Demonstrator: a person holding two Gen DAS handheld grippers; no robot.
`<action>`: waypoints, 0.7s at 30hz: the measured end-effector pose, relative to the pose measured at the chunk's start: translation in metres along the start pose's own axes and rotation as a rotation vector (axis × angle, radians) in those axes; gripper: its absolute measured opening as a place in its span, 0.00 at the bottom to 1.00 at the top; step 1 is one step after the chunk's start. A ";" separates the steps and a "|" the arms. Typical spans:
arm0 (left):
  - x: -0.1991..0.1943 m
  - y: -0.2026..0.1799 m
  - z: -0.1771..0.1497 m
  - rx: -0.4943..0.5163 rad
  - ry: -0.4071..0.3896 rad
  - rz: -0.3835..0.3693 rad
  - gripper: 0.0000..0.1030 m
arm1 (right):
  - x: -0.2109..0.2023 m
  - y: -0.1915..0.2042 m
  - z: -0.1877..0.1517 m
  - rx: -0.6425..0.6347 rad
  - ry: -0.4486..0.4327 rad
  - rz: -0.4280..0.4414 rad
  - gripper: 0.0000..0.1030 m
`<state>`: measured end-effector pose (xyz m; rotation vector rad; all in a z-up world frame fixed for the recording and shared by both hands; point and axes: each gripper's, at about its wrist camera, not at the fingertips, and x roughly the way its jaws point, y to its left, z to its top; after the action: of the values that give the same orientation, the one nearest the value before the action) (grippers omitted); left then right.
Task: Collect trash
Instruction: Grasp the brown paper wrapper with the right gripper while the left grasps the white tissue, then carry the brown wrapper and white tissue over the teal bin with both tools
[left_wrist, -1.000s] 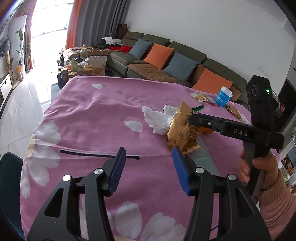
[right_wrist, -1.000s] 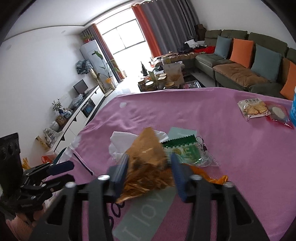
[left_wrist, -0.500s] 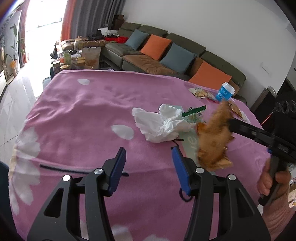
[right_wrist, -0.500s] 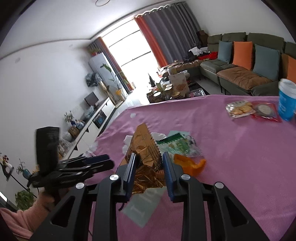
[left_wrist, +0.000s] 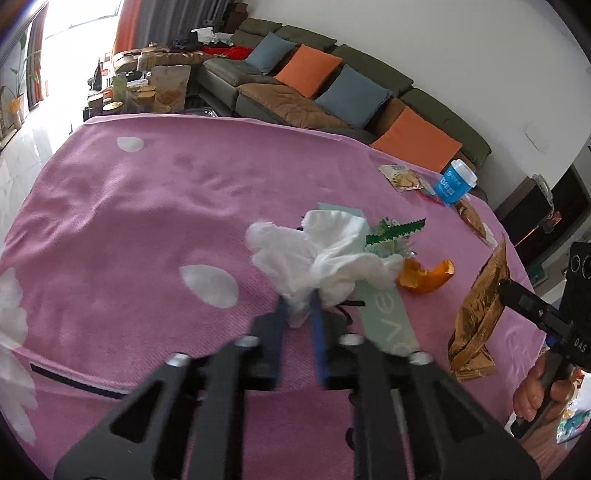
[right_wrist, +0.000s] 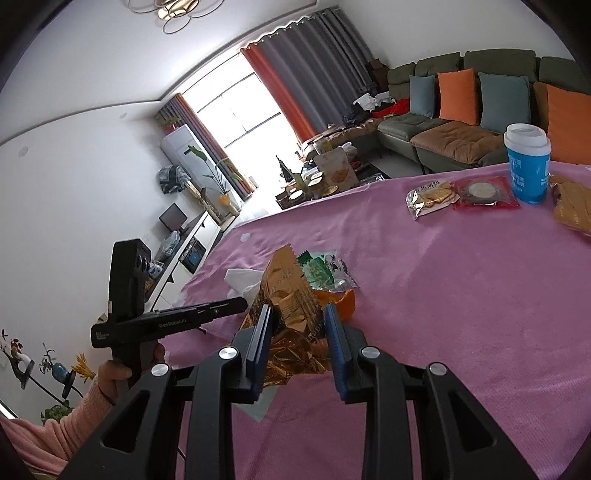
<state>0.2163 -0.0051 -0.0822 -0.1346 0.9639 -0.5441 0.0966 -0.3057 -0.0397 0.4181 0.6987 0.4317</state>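
My left gripper is shut on the near end of a crumpled white tissue lying on the pink tablecloth. My right gripper is shut on a gold foil snack bag, held above the cloth; the bag also shows in the left wrist view. An orange peel, a green-edged wrapper and a pale green card lie by the tissue.
A blue paper cup, a cracker packet, a red packet and a brown bag sit at the table's far side. A sofa with cushions stands behind it.
My left gripper moved forward and closed on the tissue. My right gripper lifted the gold bag off the pile and carried it to the right, uncovering the orange peel.
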 end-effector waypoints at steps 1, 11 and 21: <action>-0.001 -0.001 -0.001 0.006 -0.008 0.005 0.06 | 0.000 0.000 0.000 0.001 -0.004 0.002 0.26; -0.046 -0.010 -0.024 0.070 -0.099 0.022 0.05 | 0.004 0.014 0.003 -0.014 -0.008 0.039 0.26; -0.109 0.002 -0.060 0.060 -0.183 0.017 0.05 | 0.020 0.037 0.003 -0.047 0.017 0.100 0.26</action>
<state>0.1198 0.0584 -0.0361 -0.1201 0.7693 -0.5347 0.1032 -0.2652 -0.0295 0.4063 0.6850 0.5458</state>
